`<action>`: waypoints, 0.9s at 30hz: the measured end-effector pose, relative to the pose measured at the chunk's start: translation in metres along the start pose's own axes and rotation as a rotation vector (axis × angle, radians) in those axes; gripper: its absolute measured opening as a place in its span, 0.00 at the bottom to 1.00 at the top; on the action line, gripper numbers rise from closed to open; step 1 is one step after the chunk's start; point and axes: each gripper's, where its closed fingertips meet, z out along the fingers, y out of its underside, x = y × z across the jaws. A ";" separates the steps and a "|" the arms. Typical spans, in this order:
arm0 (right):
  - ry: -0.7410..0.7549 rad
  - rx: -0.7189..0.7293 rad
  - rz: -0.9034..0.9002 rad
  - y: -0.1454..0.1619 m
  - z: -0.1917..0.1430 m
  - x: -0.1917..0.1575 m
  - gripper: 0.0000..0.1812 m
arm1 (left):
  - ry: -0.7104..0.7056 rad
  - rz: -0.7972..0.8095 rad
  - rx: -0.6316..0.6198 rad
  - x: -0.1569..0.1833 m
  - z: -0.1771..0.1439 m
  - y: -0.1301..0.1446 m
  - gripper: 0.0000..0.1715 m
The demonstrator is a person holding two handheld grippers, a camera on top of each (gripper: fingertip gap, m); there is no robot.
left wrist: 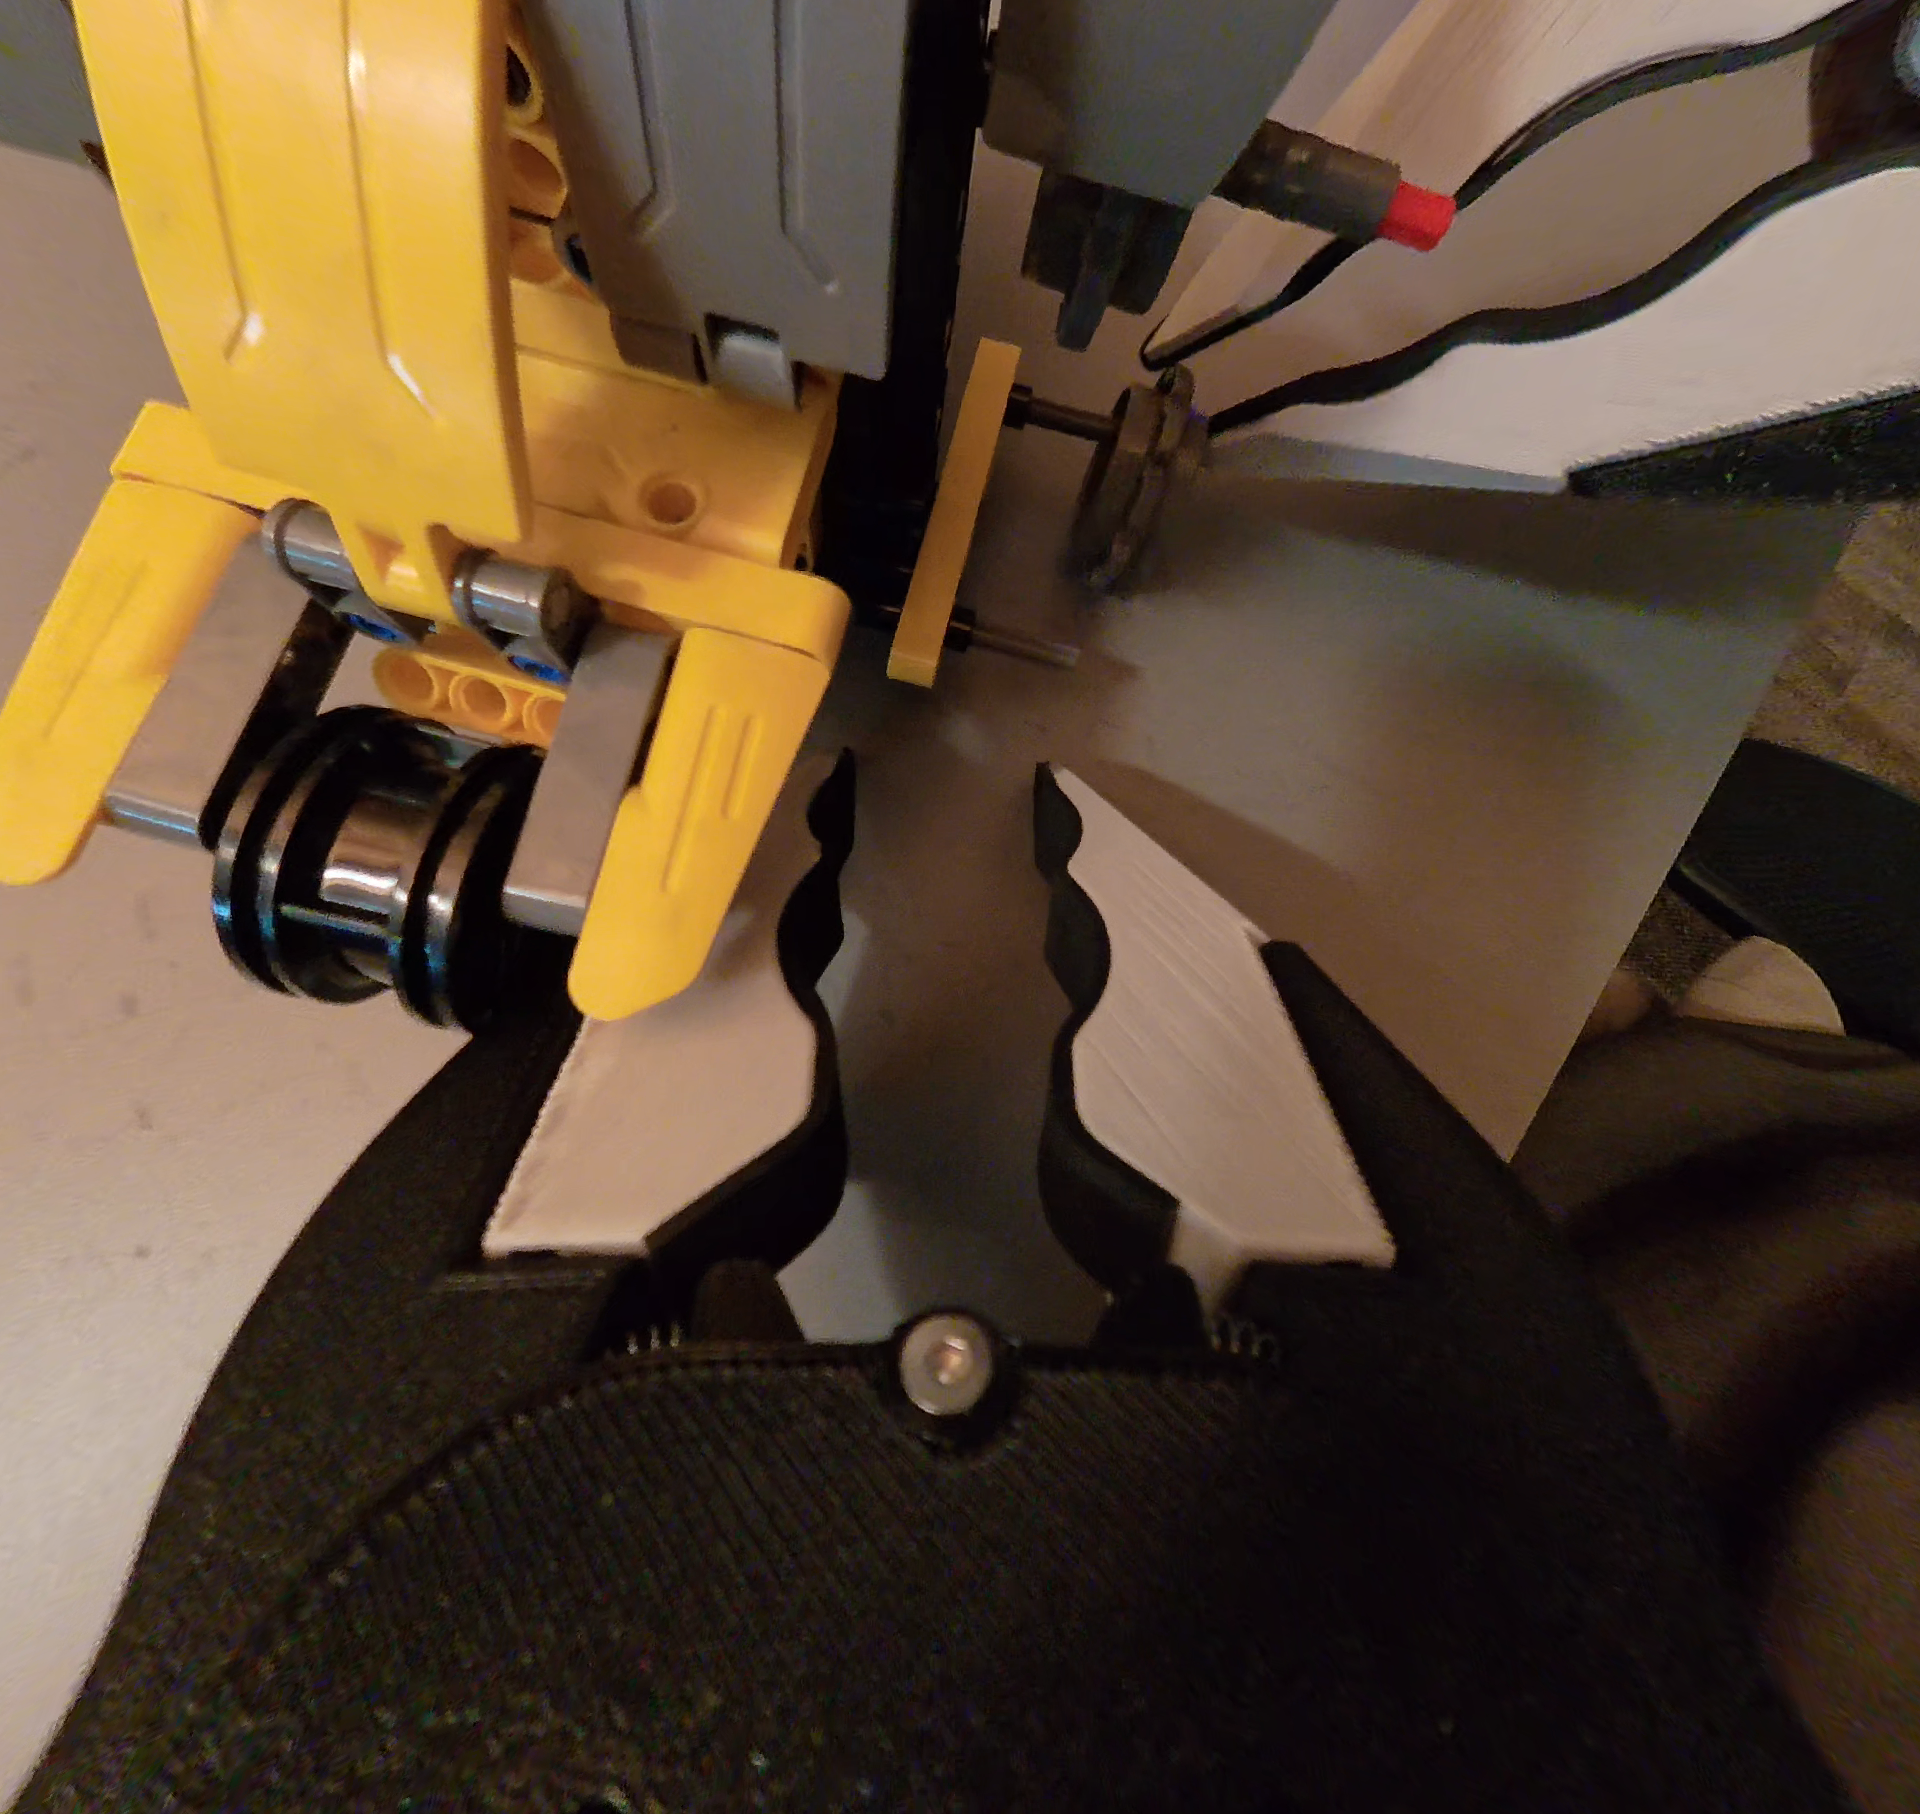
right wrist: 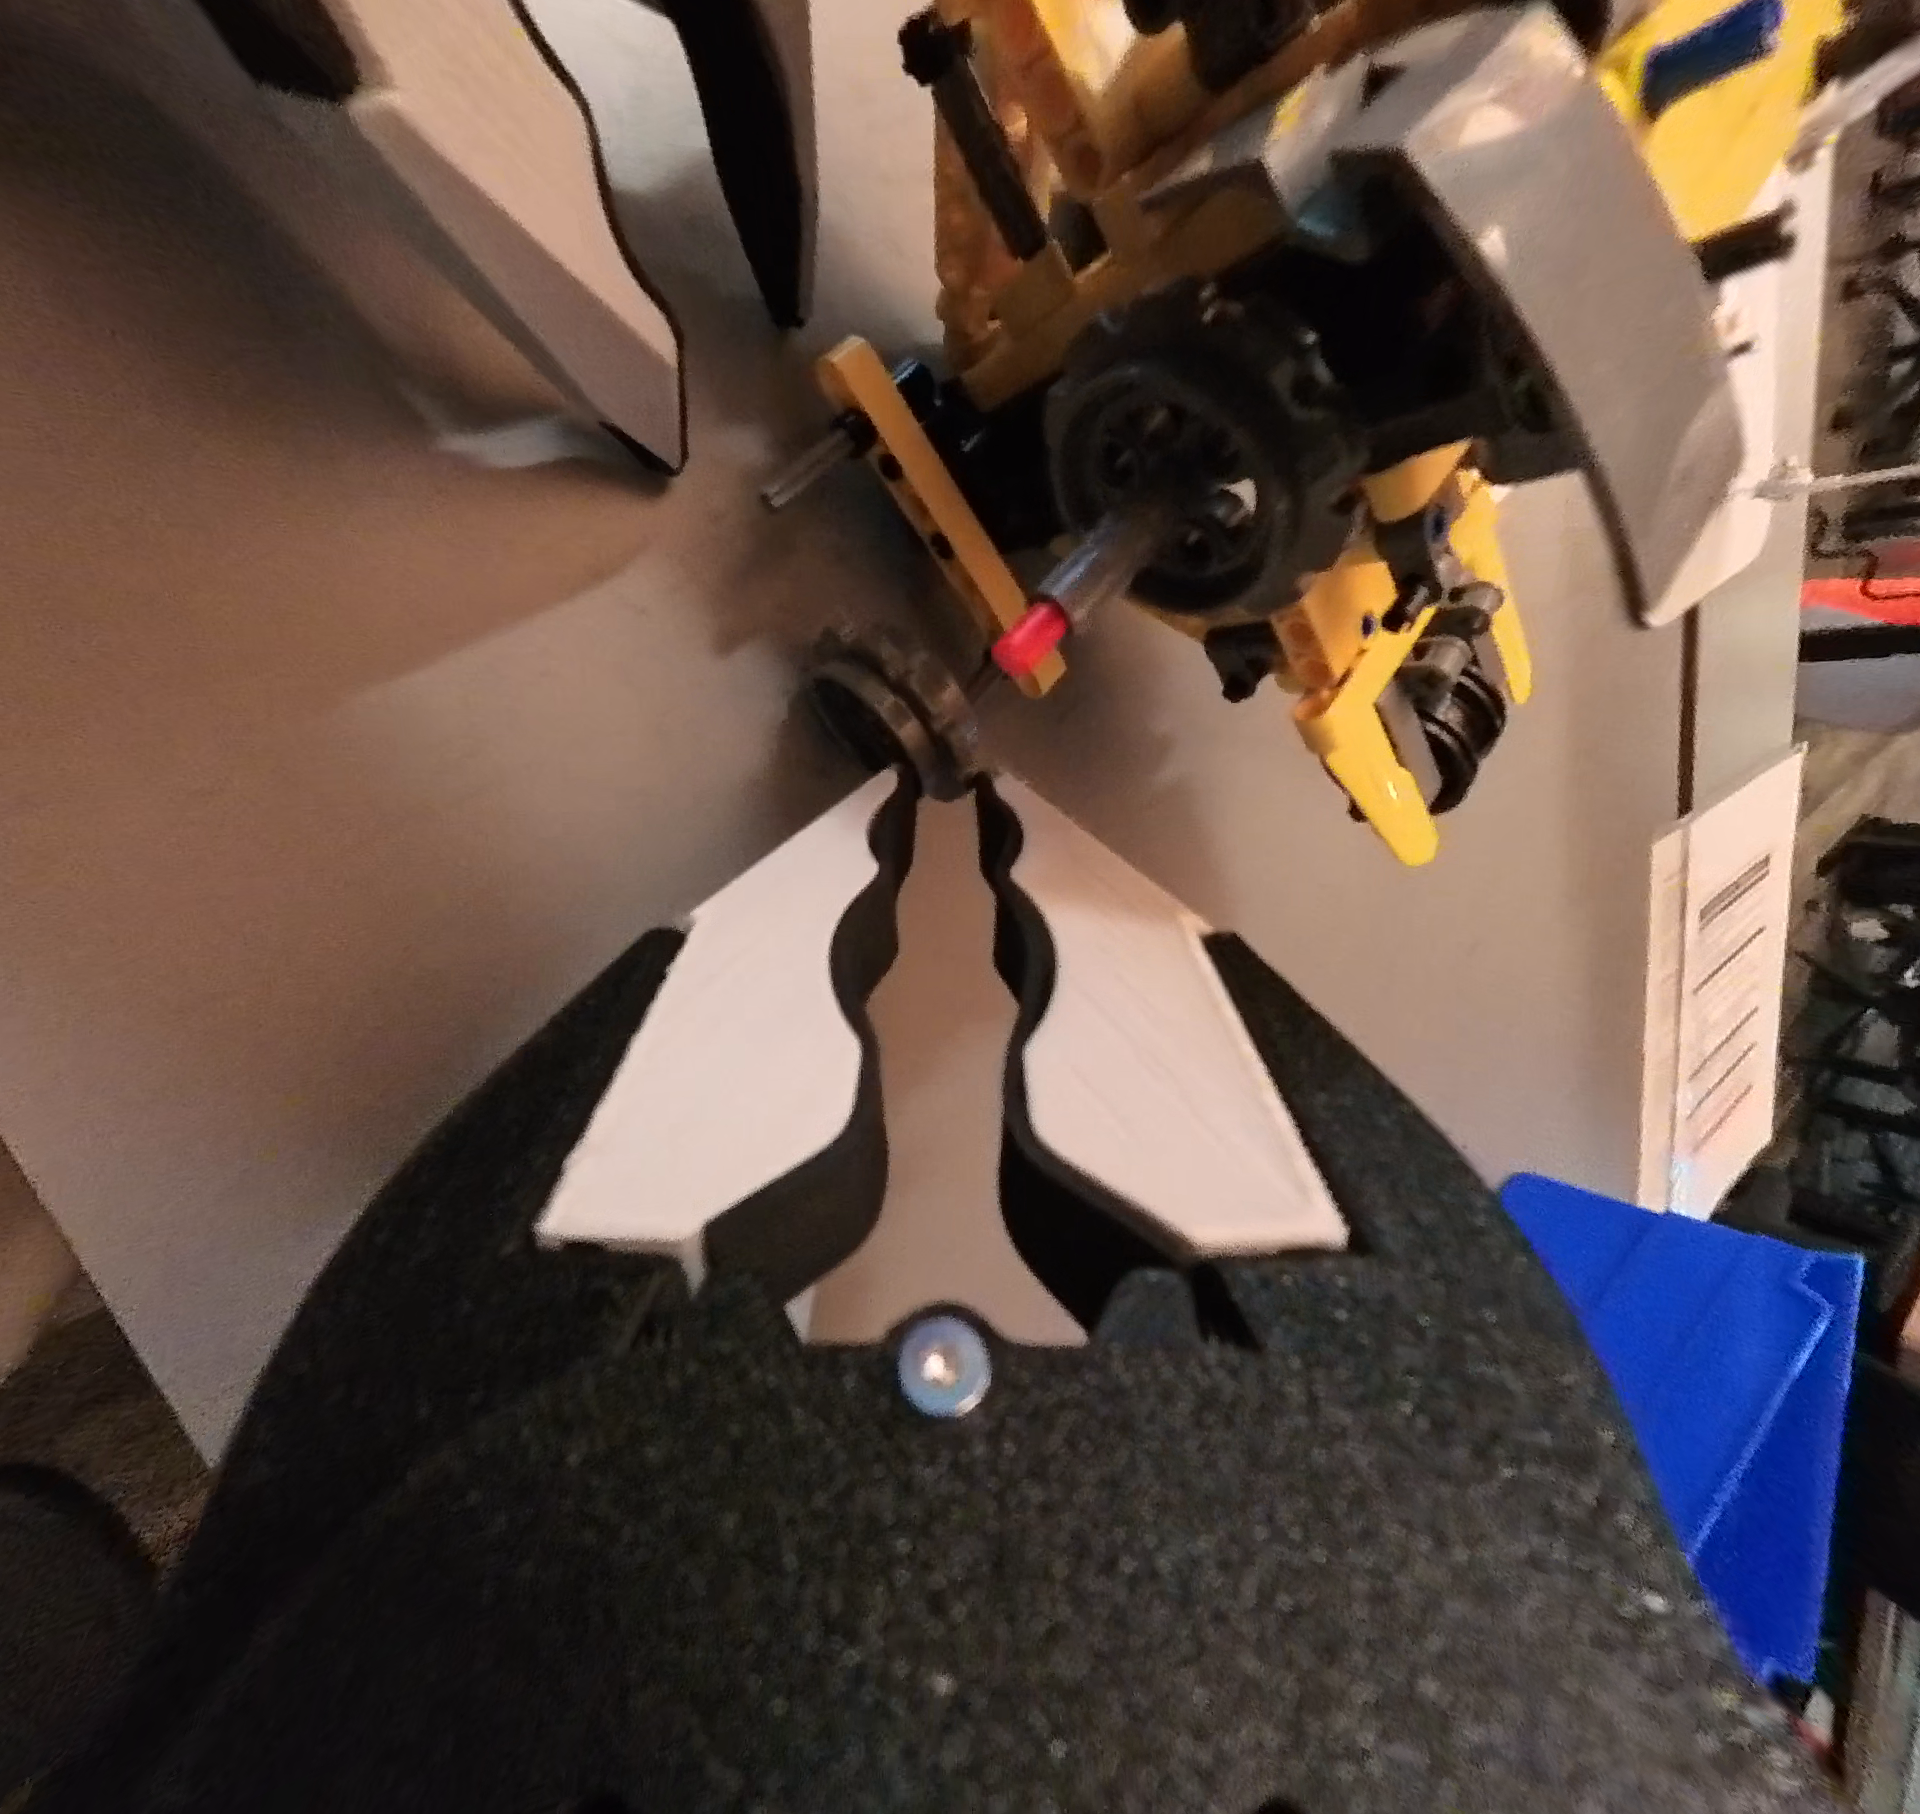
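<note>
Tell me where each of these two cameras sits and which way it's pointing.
Left wrist view: on the left gripper, looking along its open fingers at the white table and the yellow and grey brick-built model.
Right wrist view: on the right gripper, fingers nearly closed around a dark grey wheel hub.
Shared: the model, hub, red-tipped axle, and each other's gripper.

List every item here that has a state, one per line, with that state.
Left hand-held gripper: open, empty, beside the model.
Right hand-held gripper: tips pinching the grey wheel.
Grey wheel: on a thin axle, apart from the yellow beam.
Yellow model: standing on the table.
Red pin: on the rod's end.
</note>
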 end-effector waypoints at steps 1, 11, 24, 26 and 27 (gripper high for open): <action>0.002 -0.008 0.015 0.002 0.000 0.001 0.06 | 0.000 0.000 0.000 0.000 0.000 0.000 0.20; -0.065 0.094 0.283 0.022 -0.013 -0.003 0.06 | -0.002 -0.008 0.007 -0.001 -0.001 -0.001 0.20; -0.461 0.222 1.049 0.061 -0.024 -0.012 0.19 | 0.040 -0.013 0.115 0.016 -0.022 -0.002 0.22; -0.382 0.221 1.011 0.062 -0.028 -0.008 0.21 | 0.051 -0.023 0.131 0.019 -0.027 0.000 0.23; -0.337 0.219 0.985 0.062 -0.031 -0.006 0.22 | 0.057 -0.027 0.139 0.020 -0.030 0.000 0.24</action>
